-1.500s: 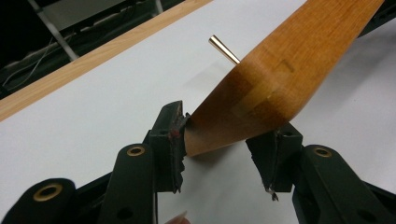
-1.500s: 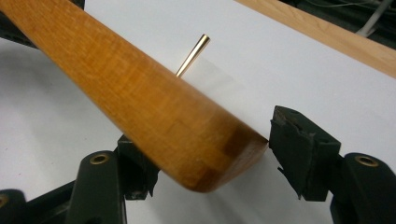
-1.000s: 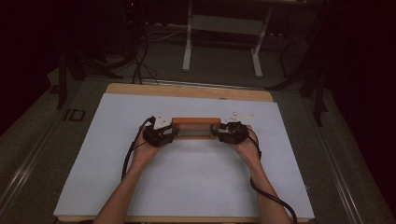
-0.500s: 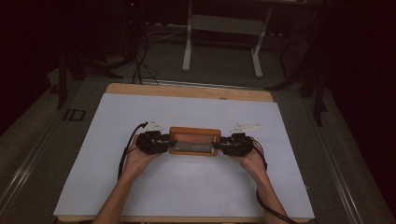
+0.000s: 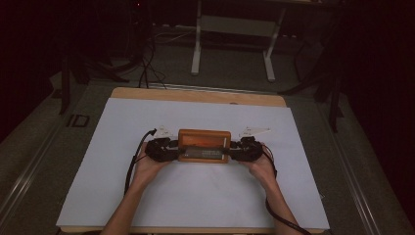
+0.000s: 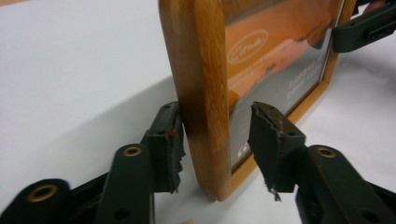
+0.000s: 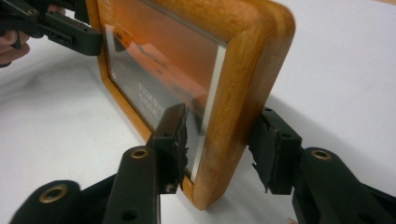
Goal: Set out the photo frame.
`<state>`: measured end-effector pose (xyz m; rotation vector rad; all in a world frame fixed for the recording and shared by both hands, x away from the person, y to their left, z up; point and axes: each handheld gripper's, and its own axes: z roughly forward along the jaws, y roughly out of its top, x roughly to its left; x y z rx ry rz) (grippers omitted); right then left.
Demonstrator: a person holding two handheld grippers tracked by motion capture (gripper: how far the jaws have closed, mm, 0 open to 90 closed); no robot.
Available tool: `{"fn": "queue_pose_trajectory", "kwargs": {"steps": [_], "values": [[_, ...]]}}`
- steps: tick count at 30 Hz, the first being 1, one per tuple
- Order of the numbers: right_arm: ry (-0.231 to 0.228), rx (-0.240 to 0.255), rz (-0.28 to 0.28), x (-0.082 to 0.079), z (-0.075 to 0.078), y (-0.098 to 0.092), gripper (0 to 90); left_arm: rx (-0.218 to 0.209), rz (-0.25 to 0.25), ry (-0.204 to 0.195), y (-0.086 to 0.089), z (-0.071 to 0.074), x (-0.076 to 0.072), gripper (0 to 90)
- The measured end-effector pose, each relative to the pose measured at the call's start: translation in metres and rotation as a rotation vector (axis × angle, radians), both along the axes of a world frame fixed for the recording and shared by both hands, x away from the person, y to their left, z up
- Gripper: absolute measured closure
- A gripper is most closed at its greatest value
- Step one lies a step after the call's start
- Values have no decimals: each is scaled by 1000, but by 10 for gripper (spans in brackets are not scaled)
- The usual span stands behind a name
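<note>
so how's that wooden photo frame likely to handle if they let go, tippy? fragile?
The wooden frame stands on a thin edge with jaws at both ends, so it probably tips if released. Its glossy front looks like glass, likely fragile and slick. The thick wood suggests it is rigid.

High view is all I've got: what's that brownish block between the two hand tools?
Observer: It's a wooden picture frame with a glass front; behind the glass sits an orange printed card with pale lettering.
Operator: Is the left tool squeezing it?
Observer: Not fully. The left gripper has a jaw on each side of the frame's end, but there's a clear gap between one pad and the glass.
Operator: And the right one?
Observer: The right gripper straddles the other end, with one pad against the glass side and the other behind the wood. I can't tell whether it's gripping tightly.
</note>
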<state>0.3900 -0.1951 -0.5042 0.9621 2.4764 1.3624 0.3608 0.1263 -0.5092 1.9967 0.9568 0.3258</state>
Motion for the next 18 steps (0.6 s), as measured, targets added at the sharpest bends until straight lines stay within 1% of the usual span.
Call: {"fn": "queue_pose_trajectory", "kwargs": {"steps": [1, 2, 5, 6, 7, 8, 9, 10, 11, 12, 15, 16, 17, 18], "values": [[2, -1, 3, 0, -1, 0, 530, 6, 3, -2, -1, -1, 0, 498], [2, -1, 3, 0, -1, 0, 530, 8, 5, -3, -1, -1, -1, 498], [2, 2, 4, 0, -2, 1, 474, 5, 23, -5, 0, -3, -1, 466], [2, 2, 4, 0, -2, 1, 474, 5, 23, -5, 0, -3, -1, 456], [3, 6, -5, 0, -1, -1, 442, -9, 39, 2, 5, -2, -2, 445], [3, 6, -5, 0, -1, -1, 442, -9, 39, 2, 5, -2, -2, 442], [-3, 16, -13, 0, 0, -4, 412, -19, 53, 2, 9, -1, -3, 431], [-3, 16, -13, 0, 0, -4, 412, -19, 53, 2, 9, -1, -3, 421], [-6, 27, -23, -1, 1, -8, 388, -24, 65, 0, 14, 0, -5, 415], [-5, 34, -29, -1, 2, -10, 375, -24, 65, 0, 14, 0, -5, 413], [-9, 51, -36, -3, 5, -16, 344, -10, 90, -15, 23, 2, -13, 396], [-9, 51, -36, -3, 5, -16, 344, -10, 90, -15, 23, 2, -13, 390], [-13, 55, -38, -5, 7, -22, 322, 0, 108, -22, 28, 3, -17, 387], [-19, 53, -38, -6, 8, -25, 311, 0, 108, -22, 28, 3, -17, 385]]}}
